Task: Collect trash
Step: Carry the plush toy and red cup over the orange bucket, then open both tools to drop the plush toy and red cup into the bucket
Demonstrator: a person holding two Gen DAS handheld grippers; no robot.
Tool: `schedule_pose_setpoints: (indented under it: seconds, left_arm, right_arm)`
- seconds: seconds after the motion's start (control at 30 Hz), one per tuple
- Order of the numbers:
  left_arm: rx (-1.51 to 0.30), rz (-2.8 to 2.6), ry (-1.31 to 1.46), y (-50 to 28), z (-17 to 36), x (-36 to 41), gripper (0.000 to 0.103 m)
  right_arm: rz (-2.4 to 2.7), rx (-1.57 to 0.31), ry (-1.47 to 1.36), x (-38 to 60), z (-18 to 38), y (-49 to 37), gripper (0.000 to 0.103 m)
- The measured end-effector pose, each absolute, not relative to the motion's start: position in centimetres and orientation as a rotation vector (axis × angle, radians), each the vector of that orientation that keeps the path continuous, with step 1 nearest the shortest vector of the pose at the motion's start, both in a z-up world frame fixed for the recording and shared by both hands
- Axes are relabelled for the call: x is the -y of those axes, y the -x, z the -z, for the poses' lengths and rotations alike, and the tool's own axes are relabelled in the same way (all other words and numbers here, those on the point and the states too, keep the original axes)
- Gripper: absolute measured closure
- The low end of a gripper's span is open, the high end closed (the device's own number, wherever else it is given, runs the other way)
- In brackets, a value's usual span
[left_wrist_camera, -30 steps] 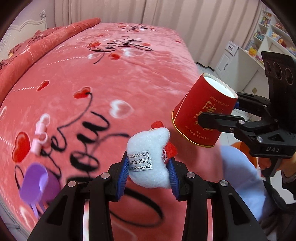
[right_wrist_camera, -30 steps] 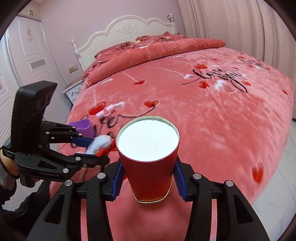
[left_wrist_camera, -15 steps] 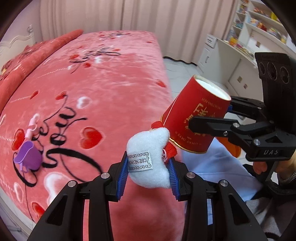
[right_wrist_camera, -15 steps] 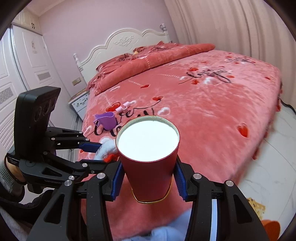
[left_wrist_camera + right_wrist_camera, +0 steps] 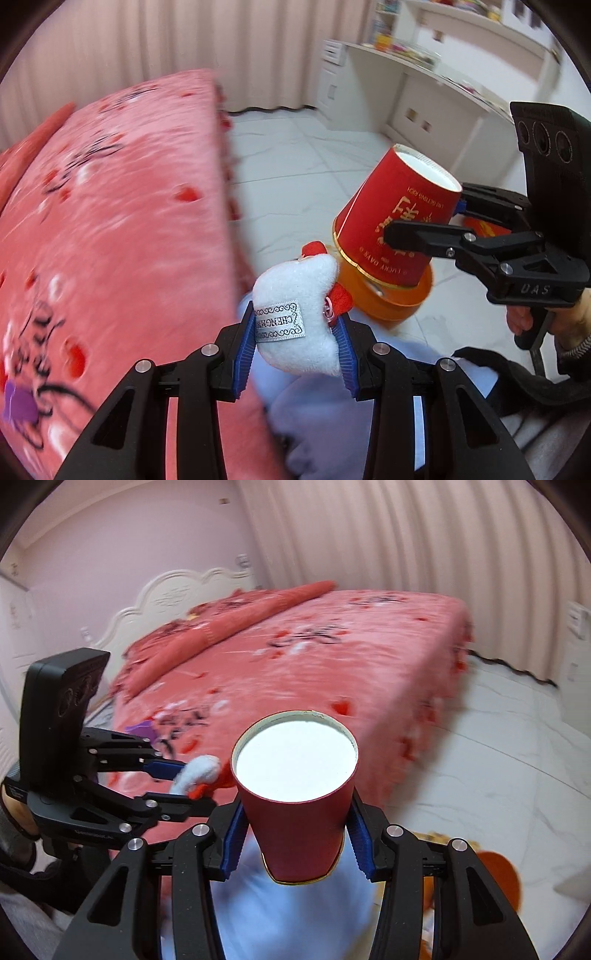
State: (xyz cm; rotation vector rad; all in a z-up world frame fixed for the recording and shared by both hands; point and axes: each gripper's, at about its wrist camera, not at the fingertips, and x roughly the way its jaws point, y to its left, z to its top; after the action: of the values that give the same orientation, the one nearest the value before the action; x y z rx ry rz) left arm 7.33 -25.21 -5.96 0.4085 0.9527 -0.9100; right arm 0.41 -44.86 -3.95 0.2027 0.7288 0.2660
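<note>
Left gripper (image 5: 297, 345) clamps a white plush toy (image 5: 297, 317); right gripper (image 5: 295, 840) grips a red paper cup (image 5: 295, 812); orange bin (image 5: 391, 299), lower centre, partly hidden.

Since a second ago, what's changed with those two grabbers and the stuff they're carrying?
Both grippers have swung away from the bed toward the floor: the orange bin, unseen before, now sits just beyond the red paper cup. Nothing was picked up or let go. The left gripper still clamps the white plush toy, the right gripper still the cup, bottom toward the camera. The purple scoop stays on the bed.
</note>
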Motion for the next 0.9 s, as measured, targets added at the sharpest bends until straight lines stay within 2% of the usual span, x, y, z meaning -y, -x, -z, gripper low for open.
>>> schedule_pose_setpoints:
  seconds: [0.5,0.8,0.9]
  left_arm:
    - [-1.001,1.195,-0.586,-6.6,10.3,40.7,0.061]
    - [-1.062,1.253,-0.670,-6.3,13.4,45.6,0.061]
    - [-1.081,1.257,-0.692,-6.4,14.2,46.5,0.061]
  right_arm:
    - [0.159,-0.800,-0.332,61.9,9.8,7.6,0.053]
    - [0.206,-0.849,-0.407,65.8,14.0,8.1,0.053]
    - [0.217,-0.856,-0.422,66.6,15.0,7.9,0.047]
